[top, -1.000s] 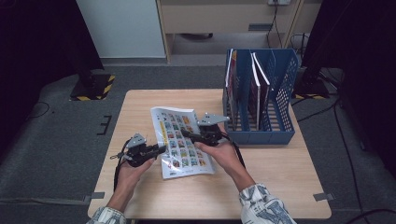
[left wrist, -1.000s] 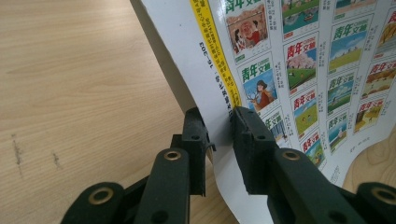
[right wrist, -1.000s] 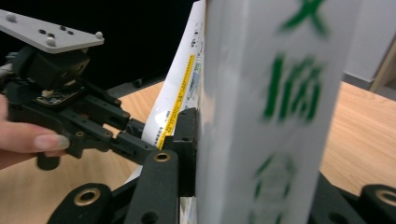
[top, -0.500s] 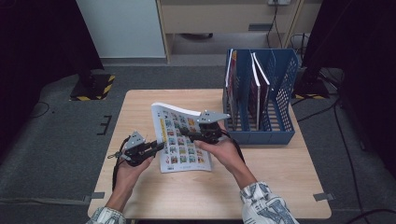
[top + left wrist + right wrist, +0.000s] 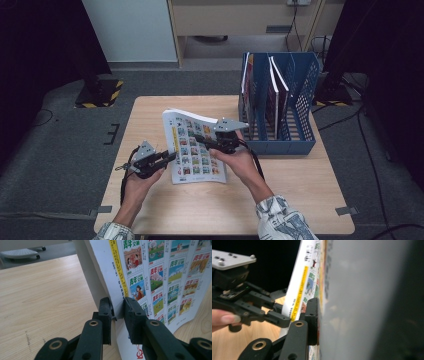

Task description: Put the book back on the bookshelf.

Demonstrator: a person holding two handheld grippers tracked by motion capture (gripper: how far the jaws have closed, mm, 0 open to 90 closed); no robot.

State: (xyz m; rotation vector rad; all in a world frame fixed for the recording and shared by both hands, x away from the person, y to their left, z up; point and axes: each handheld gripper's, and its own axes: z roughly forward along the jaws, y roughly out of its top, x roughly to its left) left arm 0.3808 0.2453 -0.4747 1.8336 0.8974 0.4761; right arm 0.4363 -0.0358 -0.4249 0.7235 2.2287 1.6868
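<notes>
Magazine [image 5: 194, 147] raised, clamped between both tongs

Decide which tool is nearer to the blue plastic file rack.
Right. The right tool grips the colourful picture magazine close beside the blue plastic file rack; the left tool clamps the magazine's far edge, farther off.

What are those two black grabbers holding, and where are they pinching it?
Both hold the picture magazine. The left gripper pinches its left edge, near the yellow strip. The right gripper clamps the page farther in, on the other side.
</notes>
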